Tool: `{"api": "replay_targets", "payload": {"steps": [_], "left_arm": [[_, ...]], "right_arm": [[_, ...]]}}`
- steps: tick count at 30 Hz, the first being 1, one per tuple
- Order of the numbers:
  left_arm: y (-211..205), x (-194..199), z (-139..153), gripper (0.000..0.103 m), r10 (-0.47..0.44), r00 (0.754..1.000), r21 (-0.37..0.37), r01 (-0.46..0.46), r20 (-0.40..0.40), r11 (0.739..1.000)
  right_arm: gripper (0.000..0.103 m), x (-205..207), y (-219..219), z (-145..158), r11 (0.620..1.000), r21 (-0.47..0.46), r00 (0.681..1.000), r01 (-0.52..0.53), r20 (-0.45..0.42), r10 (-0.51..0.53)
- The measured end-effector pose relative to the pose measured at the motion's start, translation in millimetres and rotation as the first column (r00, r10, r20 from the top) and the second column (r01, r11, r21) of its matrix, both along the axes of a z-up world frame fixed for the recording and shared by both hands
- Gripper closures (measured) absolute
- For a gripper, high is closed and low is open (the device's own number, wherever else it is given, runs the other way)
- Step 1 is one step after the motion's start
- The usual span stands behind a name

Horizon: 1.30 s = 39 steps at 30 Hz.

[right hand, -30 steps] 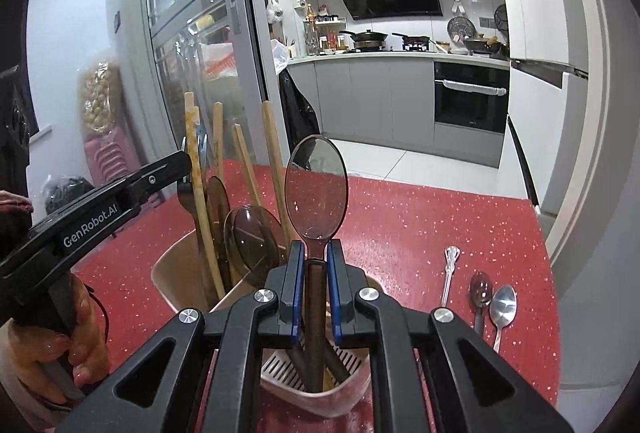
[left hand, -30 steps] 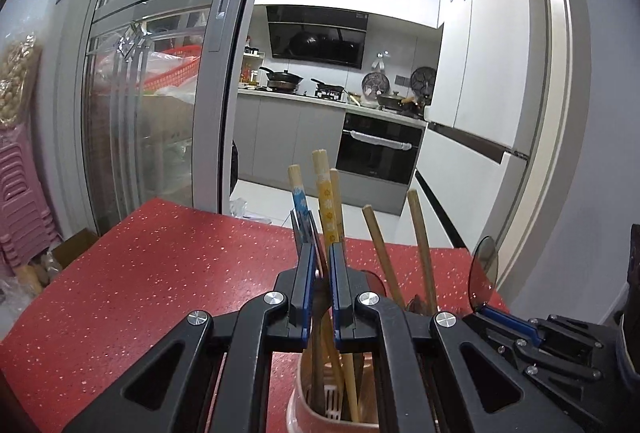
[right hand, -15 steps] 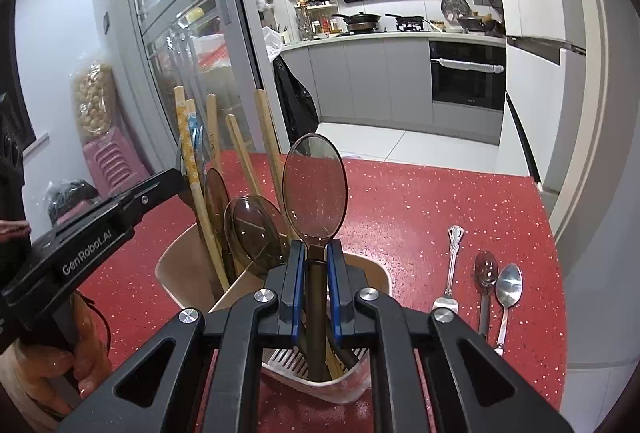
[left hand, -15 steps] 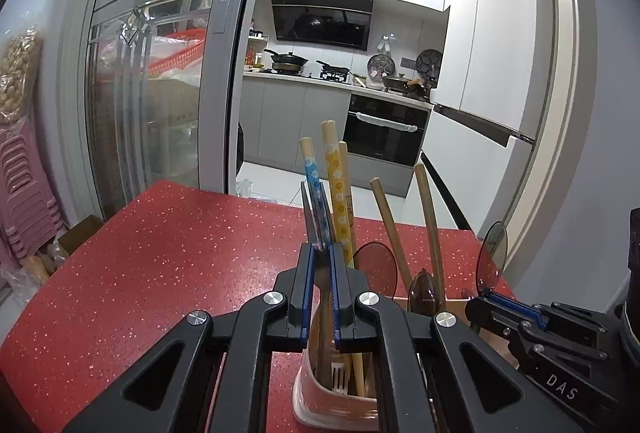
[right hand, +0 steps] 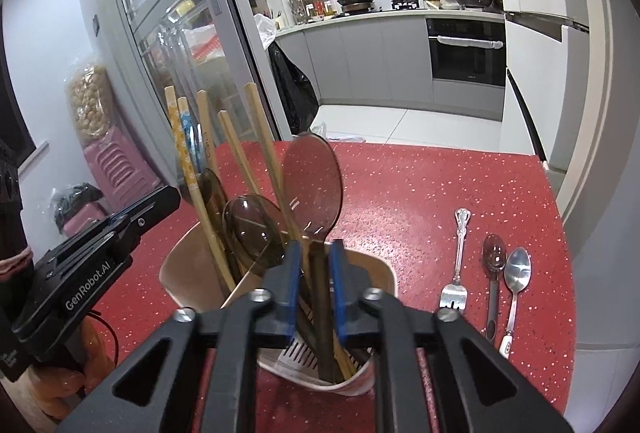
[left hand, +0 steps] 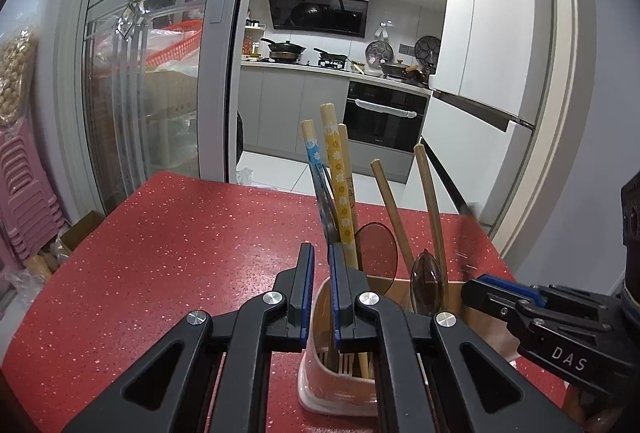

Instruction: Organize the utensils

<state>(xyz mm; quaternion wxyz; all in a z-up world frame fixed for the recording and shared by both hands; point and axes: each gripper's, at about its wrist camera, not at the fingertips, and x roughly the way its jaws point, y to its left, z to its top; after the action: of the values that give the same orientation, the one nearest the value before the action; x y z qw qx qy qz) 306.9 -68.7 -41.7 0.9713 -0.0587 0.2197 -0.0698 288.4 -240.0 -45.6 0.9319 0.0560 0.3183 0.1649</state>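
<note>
While my two tongs sit at the holder:
Left edge: bare red table (left hand: 152, 257), open room.
Left gripper (left hand: 321, 265): jaws nearly closed, nothing held.
Utensil holder (right hand: 182, 265): chopsticks (right hand: 188, 169), brown spoons.
Right gripper (right hand: 314, 259): jaws just opening; large spoon (right hand: 314, 177) handle between, unpressed.
Right edge: fork (right hand: 458, 261), two spoons (right hand: 506, 273) lying flat.

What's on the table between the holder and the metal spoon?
In the right wrist view: a fork and a dark spoon, between holder and metal spoon.
</note>
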Motion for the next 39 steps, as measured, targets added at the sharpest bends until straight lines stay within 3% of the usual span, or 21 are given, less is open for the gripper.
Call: {"api": "replay_targets", "payload": {"steps": [2, 6, 10, 11, 12, 13, 15, 21, 22, 29, 39], "left_arm": [[0.3, -4.4, 2.0, 0.071, 0.003, 1.0, 0.014, -0.003, 0.007, 1.0], [4.8, -13.4, 4.3, 0.071, 0.025, 1.0, 0.032, -0.025, 0.003, 0.999], [10.7, -21.0, 2.6, 0.07, 0.013, 1.0, 0.023, -0.013, 0.006, 1.0], [10.9, -23.0, 2.0, 0.057, 0.012, 1.0, 0.028, -0.013, 0.008, 1.0], [10.9, -24.3, 1.6, 0.006, 0.014, 1.0, 0.032, -0.014, 0.007, 0.999], [12.1, -25.7, 1.8, 0.0, 0.031, 0.999, 0.038, -0.031, 0.009, 0.999], [11.6, -34.0, 2.2, 0.0, 0.037, 0.998, 0.047, -0.039, 0.053, 0.998], [12.1, -36.9, -1.1, 0.0, 0.018, 0.999, 0.053, -0.02, 0.039, 0.998], [12.6, -36.9, -1.5, 0.0, 0.018, 0.999, 0.053, -0.02, 0.036, 0.998], [15.2, -36.3, -6.5, 0.0, 0.017, 1.0, 0.073, -0.017, 0.005, 0.997], [16.6, -47.2, -12.7, 0.0, 0.001, 1.0, 0.104, -0.004, 0.03, 0.995]], "right_arm": [[0.047, -5.2, -0.6, 3.2, 1.0, 0.013, 1.0, 0.006, 0.011, -0.006], [0.044, -18.3, -1.4, 10.6, 0.999, 0.007, 0.999, 0.042, 0.024, -0.043], [0.025, -39.1, -4.4, 13.6, 0.988, -0.034, 0.988, 0.148, 0.049, -0.146], [0.023, -43.9, -5.1, 13.8, 0.984, -0.041, 0.984, 0.172, 0.057, -0.169], [0.022, -49.1, -6.0, 13.8, 0.979, -0.046, 0.978, 0.201, 0.067, -0.198], [0.022, -53.6, -6.9, 13.4, 0.973, -0.049, 0.972, 0.227, 0.074, -0.223], [0.021, -59.7, -7.7, 12.4, 0.964, -0.058, 0.963, 0.261, 0.08, -0.256], [0.007, -71.6, -4.7, 12.9, 0.94, -0.093, 0.94, 0.33, 0.124, -0.318], [0.0, -72.4, -3.9, 13.8, 0.936, -0.098, 0.937, 0.337, 0.13, -0.324], [0.0, -78.1, -1.5, 21.9, 0.93, -0.086, 0.926, 0.357, 0.161, -0.34], [0.0, -83.1, 1.7, 14.2, 0.931, -0.087, 0.926, 0.355, 0.172, -0.337]]}}
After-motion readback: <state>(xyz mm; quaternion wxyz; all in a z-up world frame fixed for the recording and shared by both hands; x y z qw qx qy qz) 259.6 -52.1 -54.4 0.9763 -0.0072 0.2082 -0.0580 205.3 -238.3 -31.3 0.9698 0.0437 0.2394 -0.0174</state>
